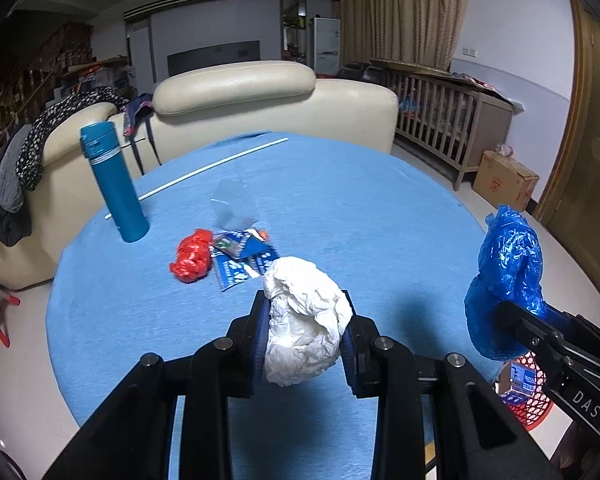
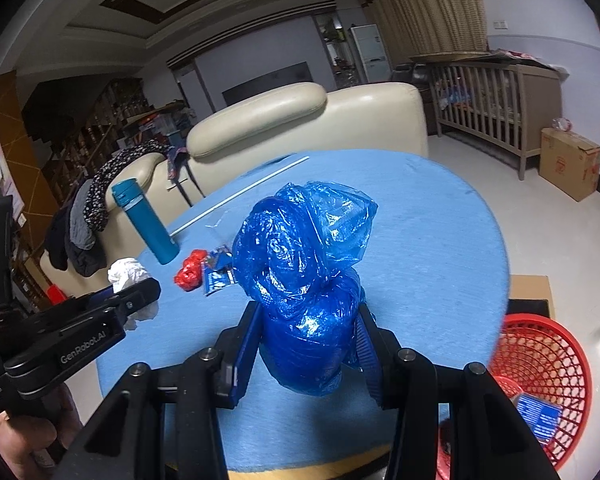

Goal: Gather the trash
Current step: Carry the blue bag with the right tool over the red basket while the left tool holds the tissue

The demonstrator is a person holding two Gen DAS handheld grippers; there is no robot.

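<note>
Two wads held: crumpled white paper (image 1: 304,320), blue plastic bag (image 2: 308,280).

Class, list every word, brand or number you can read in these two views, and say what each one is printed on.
"GenRobot.AI": side of the left gripper, right wrist view.
"DAS": body of the right gripper, left wrist view; the rest is cut off.
Print on the blue packets, the packet in the red basket and the cardboard box: too blurred to read.

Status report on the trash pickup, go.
Left hand-held gripper shut on crumpled white paper. Right hand-held gripper shut on blue plastic bag. Red basket at right, path clear. Red wad and wrappers remain.
</note>
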